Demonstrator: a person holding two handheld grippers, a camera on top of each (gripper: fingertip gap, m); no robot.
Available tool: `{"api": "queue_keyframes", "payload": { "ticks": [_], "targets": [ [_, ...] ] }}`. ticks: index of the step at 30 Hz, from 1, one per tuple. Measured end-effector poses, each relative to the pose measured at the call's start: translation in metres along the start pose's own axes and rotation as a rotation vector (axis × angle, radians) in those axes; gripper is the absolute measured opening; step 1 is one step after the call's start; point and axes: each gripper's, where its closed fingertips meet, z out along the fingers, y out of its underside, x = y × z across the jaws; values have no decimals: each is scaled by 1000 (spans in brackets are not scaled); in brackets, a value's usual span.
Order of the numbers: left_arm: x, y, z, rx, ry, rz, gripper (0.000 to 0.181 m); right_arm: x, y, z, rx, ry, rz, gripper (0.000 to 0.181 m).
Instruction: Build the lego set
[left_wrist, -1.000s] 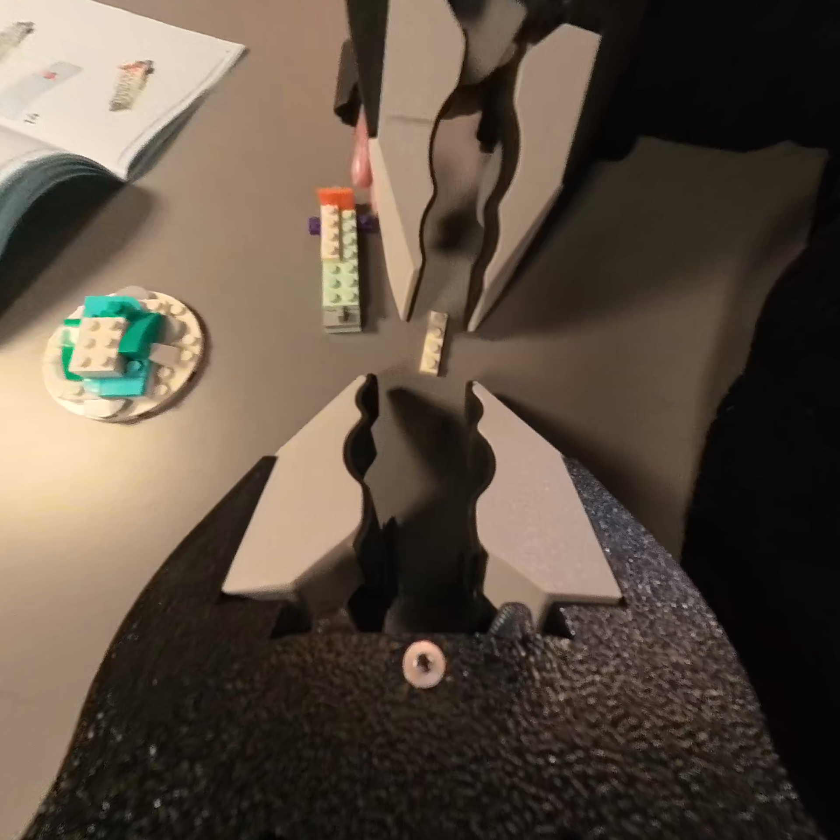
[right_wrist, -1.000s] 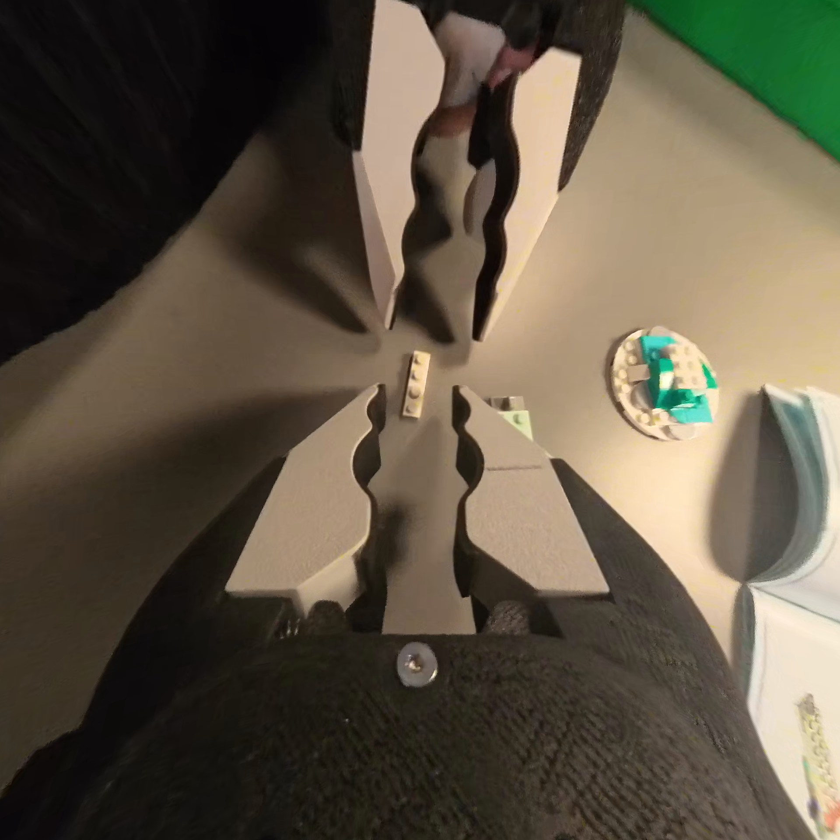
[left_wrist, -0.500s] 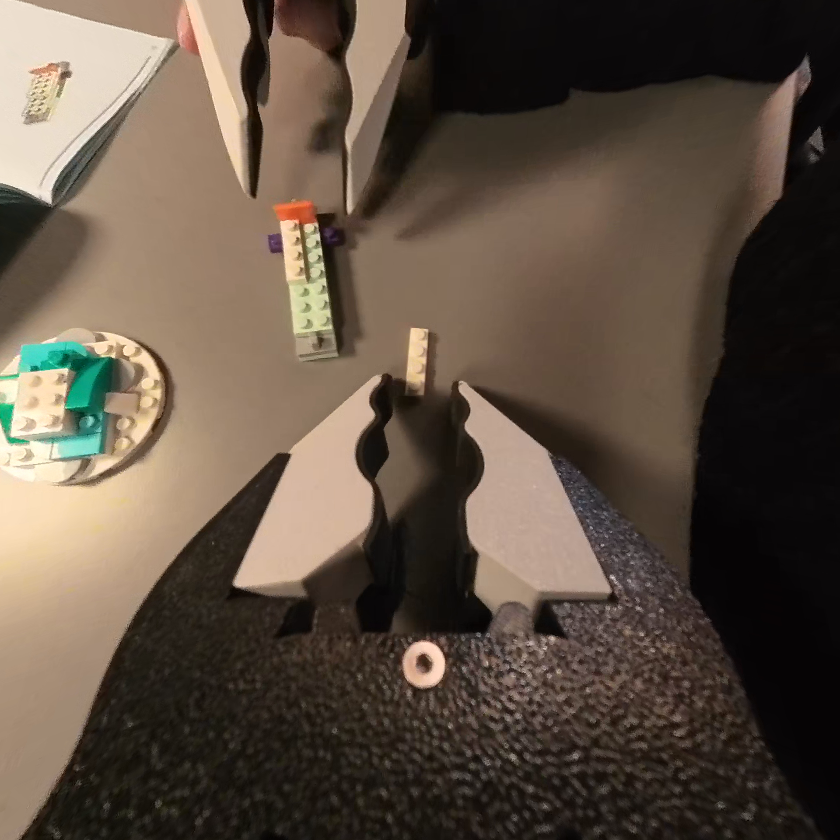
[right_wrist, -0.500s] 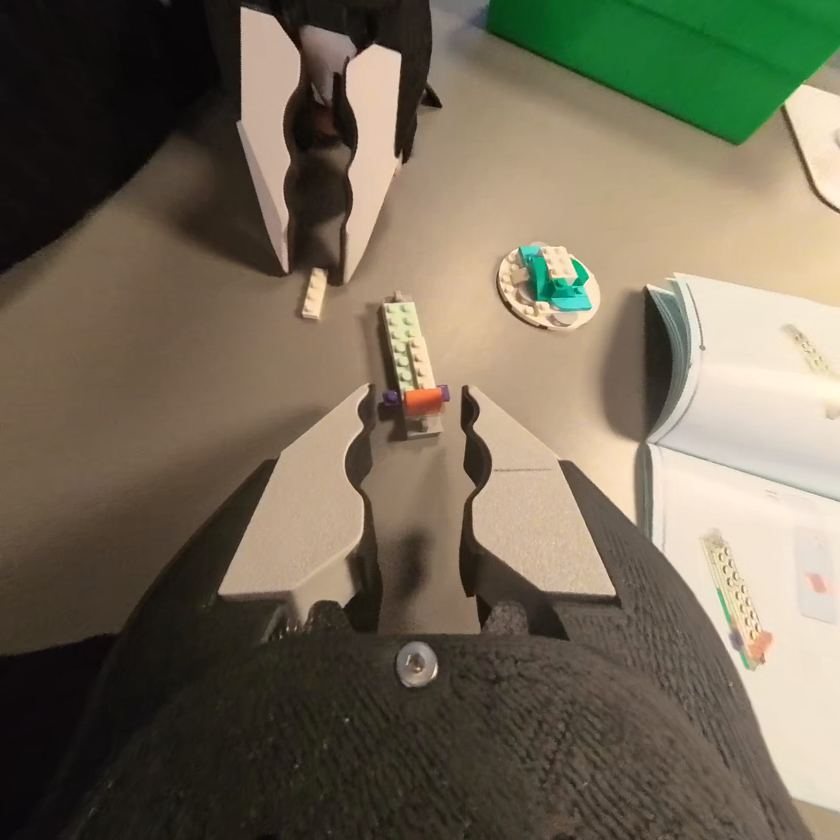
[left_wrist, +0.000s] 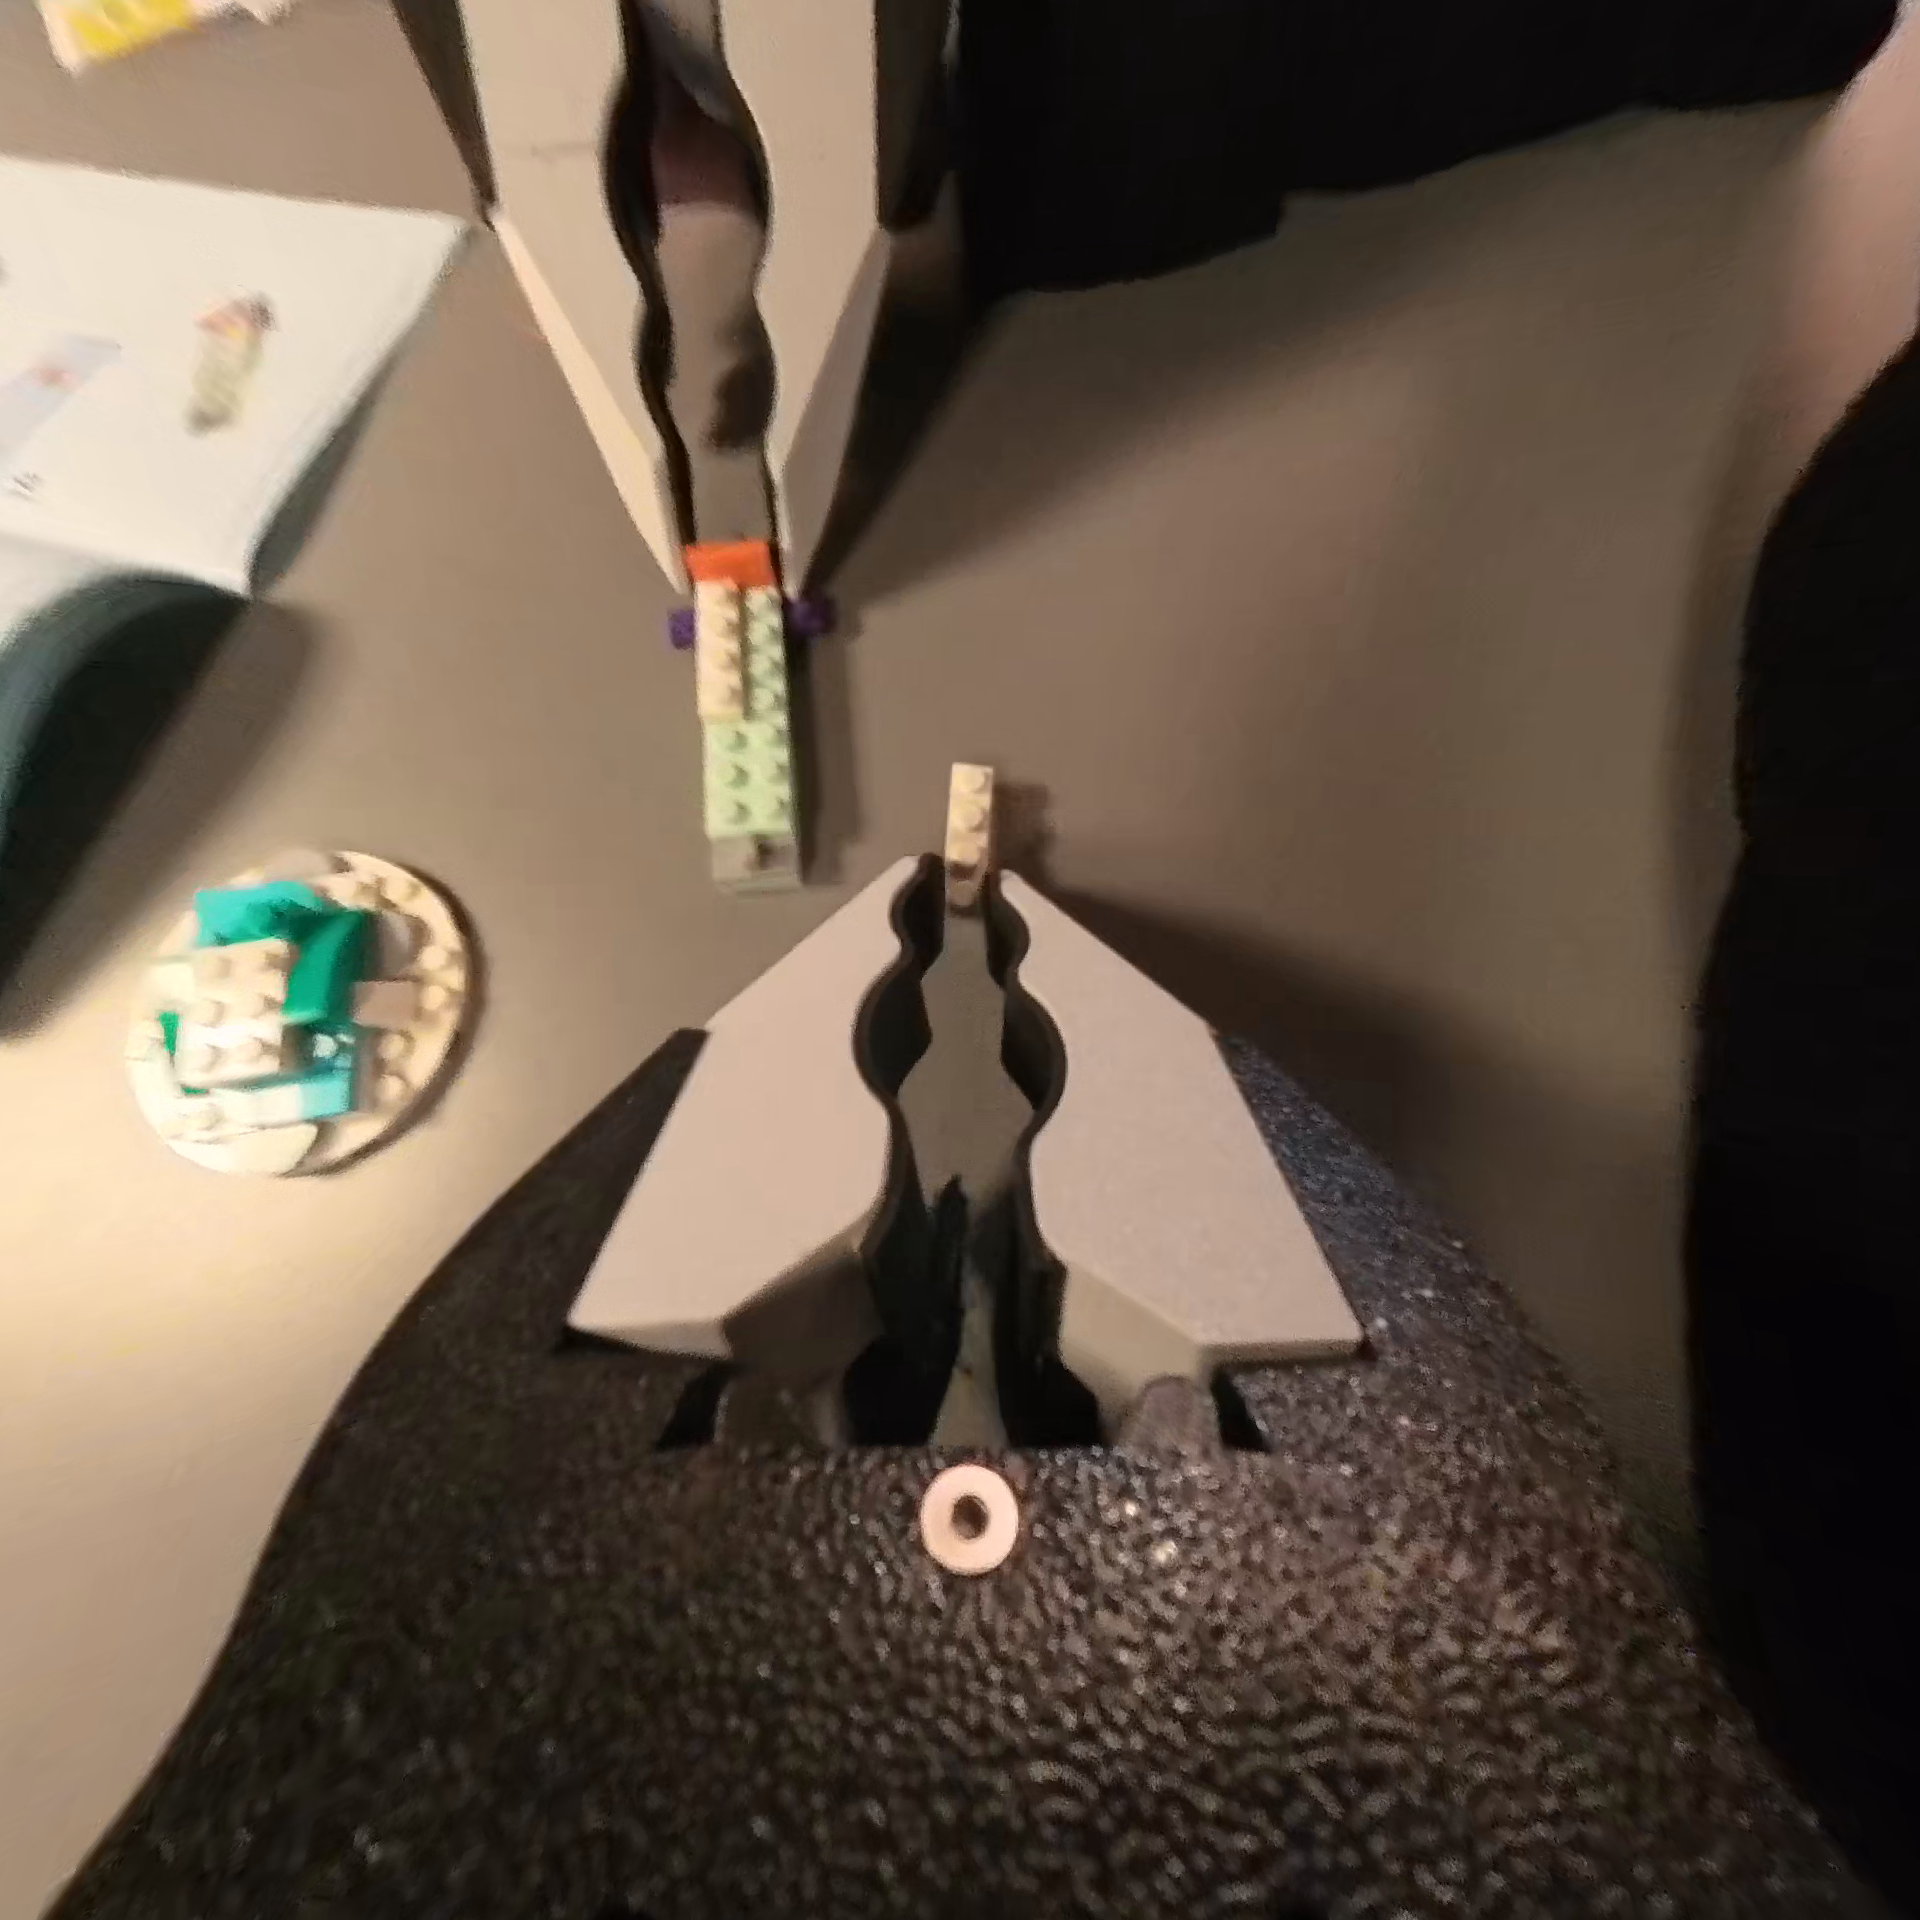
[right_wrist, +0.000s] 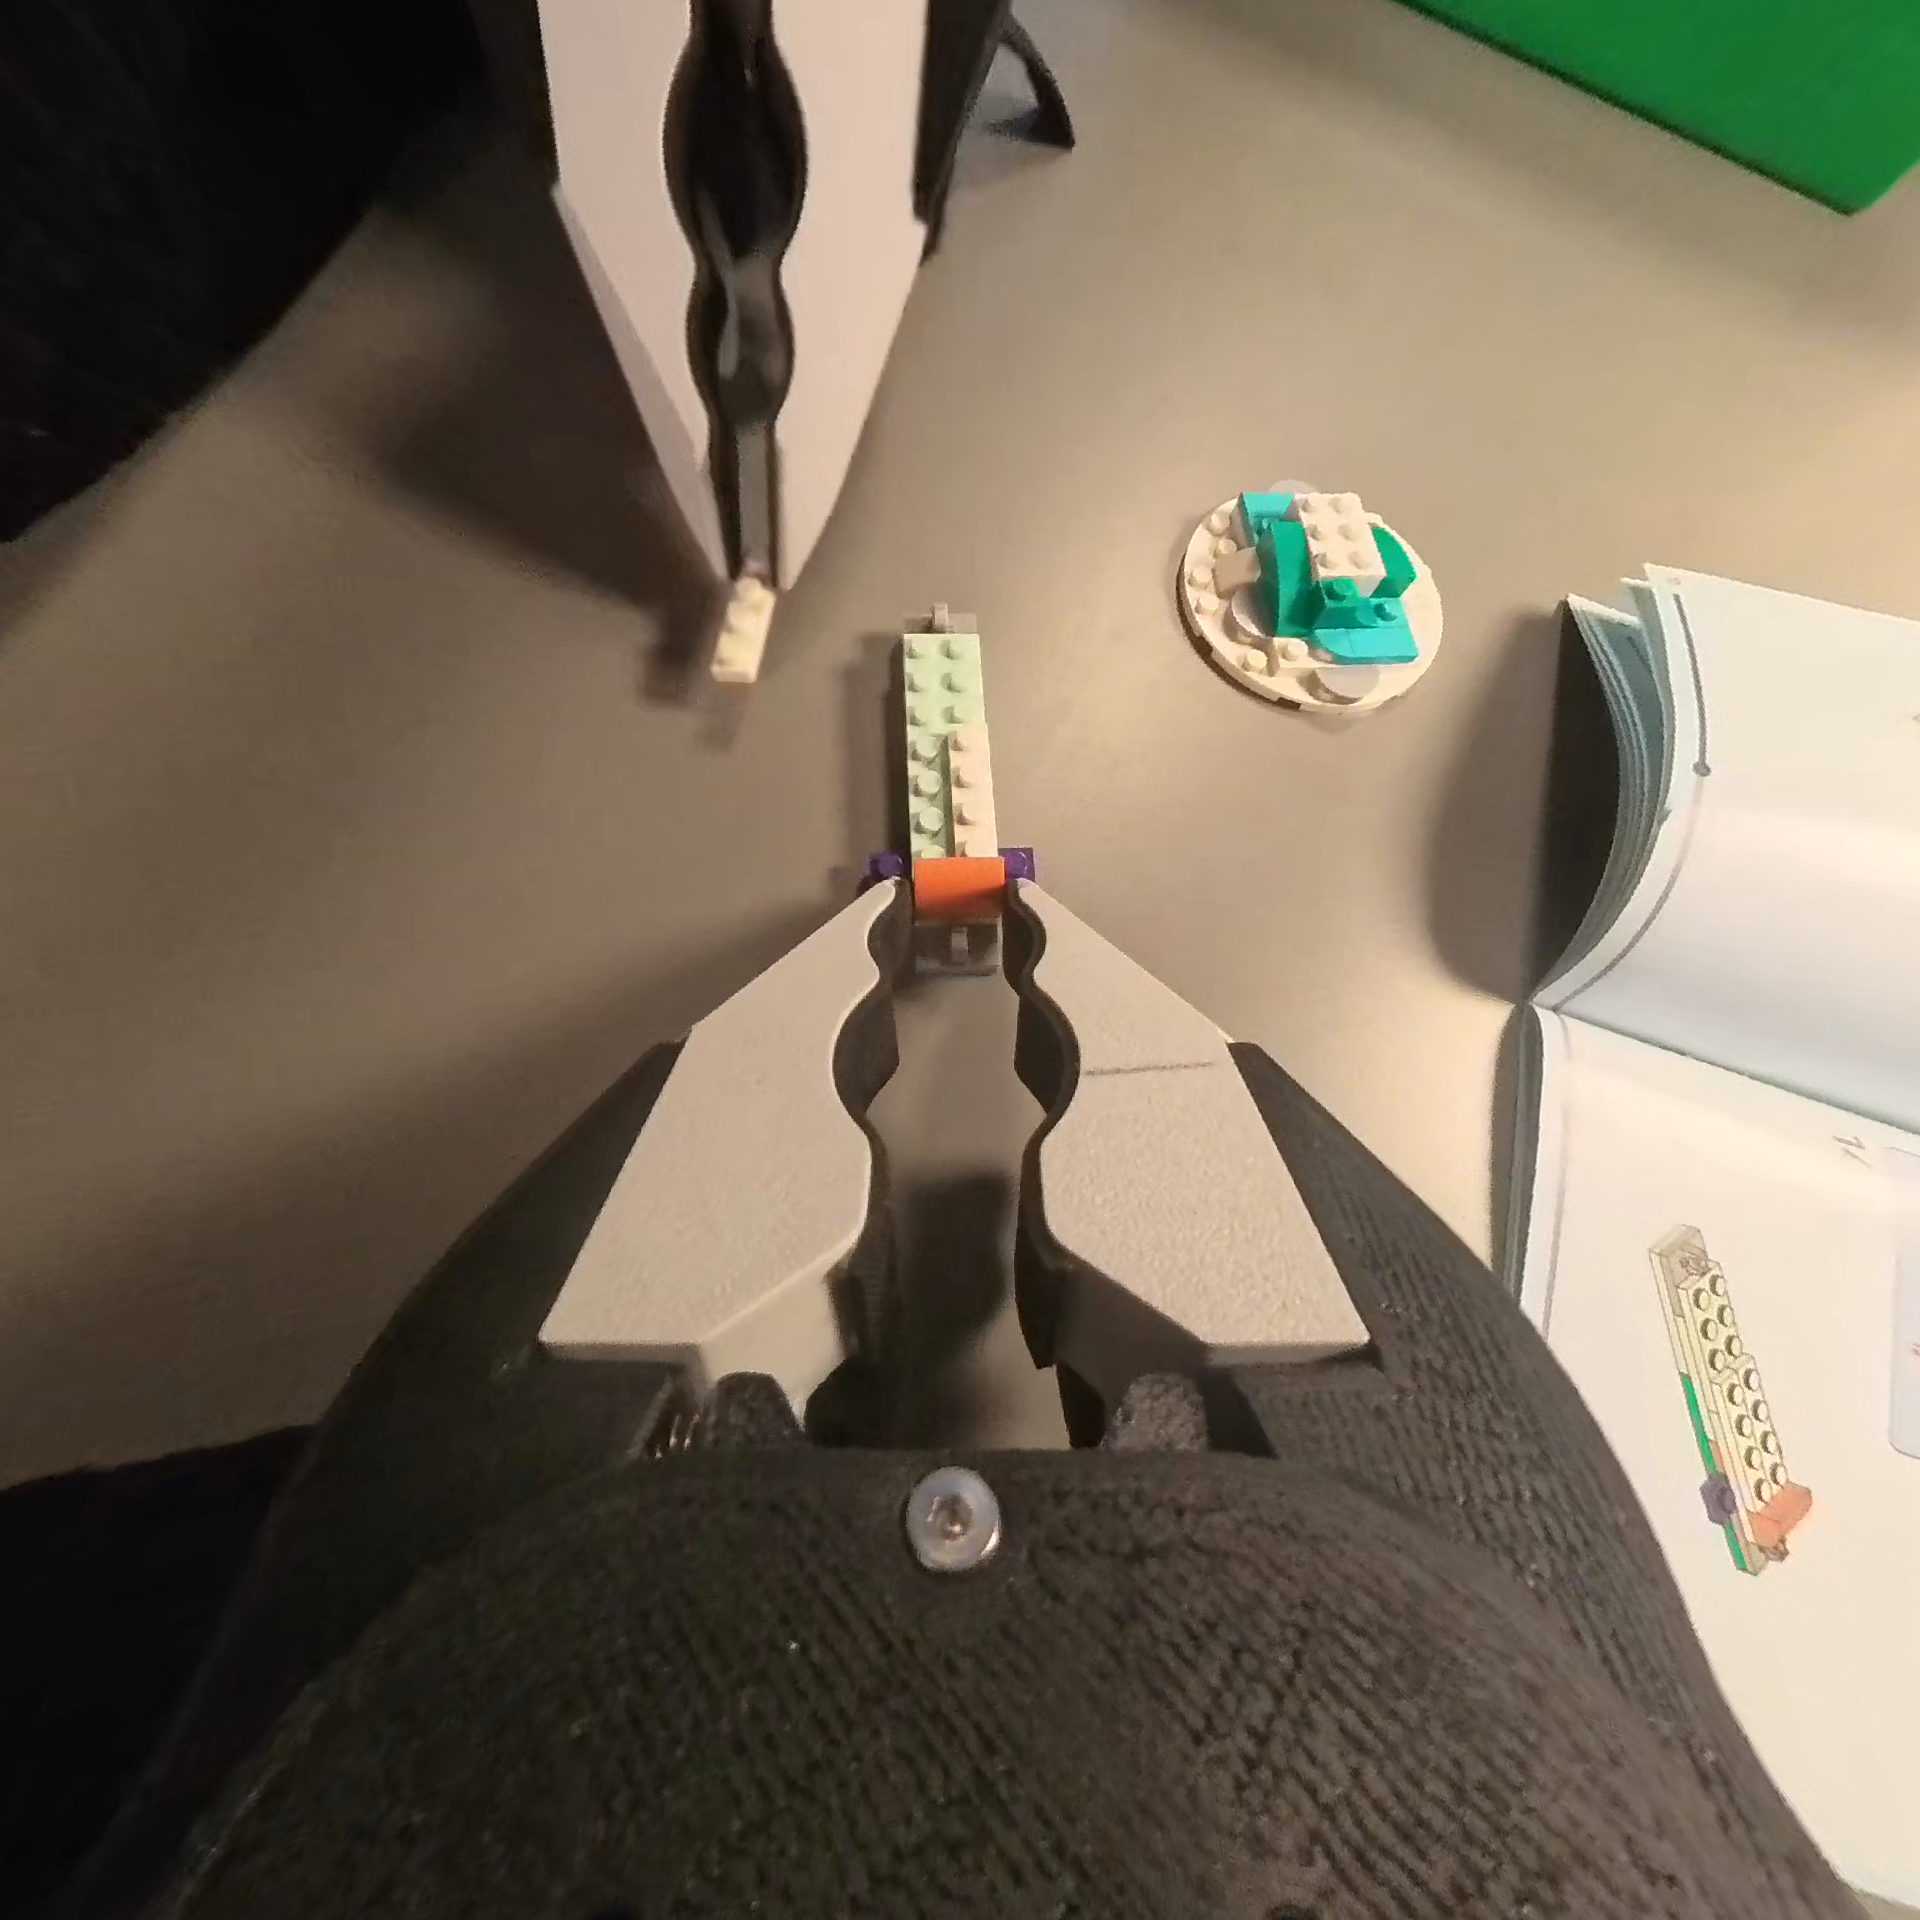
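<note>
A small tan plate (left_wrist: 968, 831) is pinched by the left gripper (left_wrist: 958, 871) on the table (left_wrist: 1299, 623). The strip (right_wrist: 948, 769) is clamped at its orange end by the right gripper (right_wrist: 954, 891). A round model (right_wrist: 1311, 597) and booklet (right_wrist: 1714, 935) are seen nearby.

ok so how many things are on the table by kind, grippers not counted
lego assemblies: 2, the long green strip build and the round white base build
loose lego pieces: 1, the small cream plate
instruction booklets: 1, the open booklet
green boxes: 1, the green box
total: 5
</note>
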Motion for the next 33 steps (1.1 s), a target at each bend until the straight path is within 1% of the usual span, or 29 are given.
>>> {"api": "queue_keyframes", "payload": {
  "ticks": [3,5,7,11,13,17,21,30,33],
  "targets": [
    [-15,-21,0,48,-45,-11,5,-1,0,0,0,0,0,15],
    [-28,-31,2,46,-63,-29,5,-1,0,0,-1,-3,4,15],
    [-38,-34,7,11,-72,-35,5,-2,1,-1,-2,-4,9,15],
    [-42,-36,19,-43,-58,-48,5,-1,1,-1,-3,-2,20,15],
    [-44,-37,22,-60,-89,-42,5,-1,1,-1,-4,-1,26,15],
    [-41,-29,27,-134,-99,-43,5,0,1,0,-6,3,34,15],
    [-40,-30,29,-139,-94,-76,5,0,1,0,-6,5,36,15],
    [-44,-28,30,-164,-148,-51,6,2,1,0,-7,11,41,15],
    [-47,-28,30,-163,-167,-61,16,2,1,0,-7,11,46,15]
  ]
}}
